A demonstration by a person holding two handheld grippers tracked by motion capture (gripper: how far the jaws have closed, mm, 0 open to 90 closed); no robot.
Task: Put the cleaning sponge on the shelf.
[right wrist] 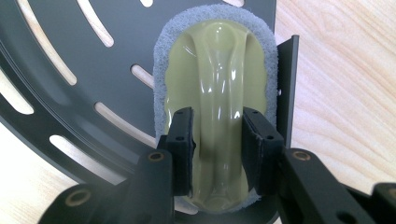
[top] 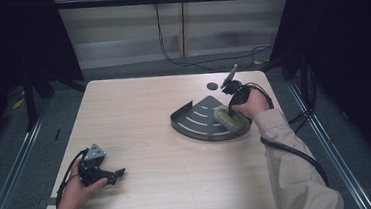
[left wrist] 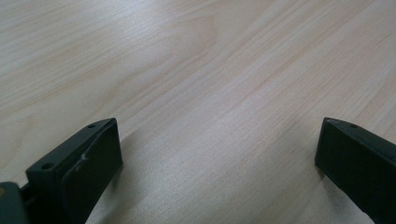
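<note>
Both right hand-held gripper (right wrist: 217,144) jaws seemingly grip scrubber (right wrist: 217,70) handle.

One slotted grey tray (top: 194,119), one scrubbing pad (right wrist: 215,88), two grippers, one table (top: 151,137).

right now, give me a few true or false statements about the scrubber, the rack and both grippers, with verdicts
1. The scrubber lies on the dark slotted rack. True.
2. The right gripper has its jaws either side of the scrubber's yellow-green handle ridge. True.
3. The left gripper holds a cloth. False: its jaws stand wide apart over bare table, with nothing between them.
4. The rack sits at the left edge of the table. False: it sits right of the middle, nearer the far edge.
5. The scrubber has a grey pad around its yellow-green top. True.
</note>
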